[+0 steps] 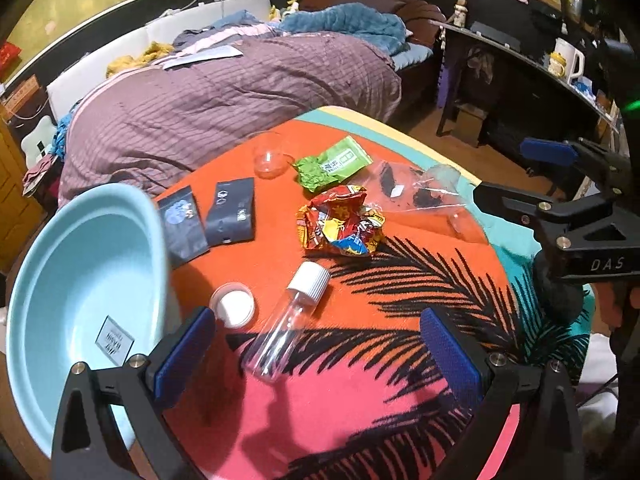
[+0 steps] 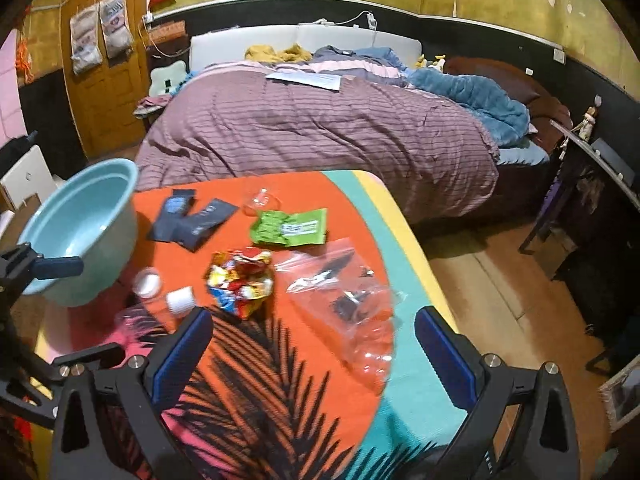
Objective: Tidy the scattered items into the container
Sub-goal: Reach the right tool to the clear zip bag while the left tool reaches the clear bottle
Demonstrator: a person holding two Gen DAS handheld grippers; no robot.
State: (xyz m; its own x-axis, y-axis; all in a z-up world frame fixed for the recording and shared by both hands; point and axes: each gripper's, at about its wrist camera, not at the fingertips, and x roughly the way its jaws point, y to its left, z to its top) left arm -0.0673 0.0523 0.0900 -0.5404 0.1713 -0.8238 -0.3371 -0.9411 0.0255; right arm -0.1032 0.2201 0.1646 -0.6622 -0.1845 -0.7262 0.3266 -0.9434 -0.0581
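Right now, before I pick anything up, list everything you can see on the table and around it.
basin: one, light blue, table's left edge, nothing inside but a label
dark pouches: two, navy, beside the basin
clear bottle: one, white cap, lying near the left gripper
small round lid: one, white, left of the bottle
crumpled wrapper: one, red and yellow, table centre
green packet: one, behind the wrapper
clear cup: one, far side
zip bag: one, clear, dark bits inside, right side
tablecloth: orange, palm print
bed: purple quilt, behind
left gripper: open
right gripper: open

"DAS" on right tongs (image 1: 560, 172) arm (basin (image 1: 60, 264) label illegible)
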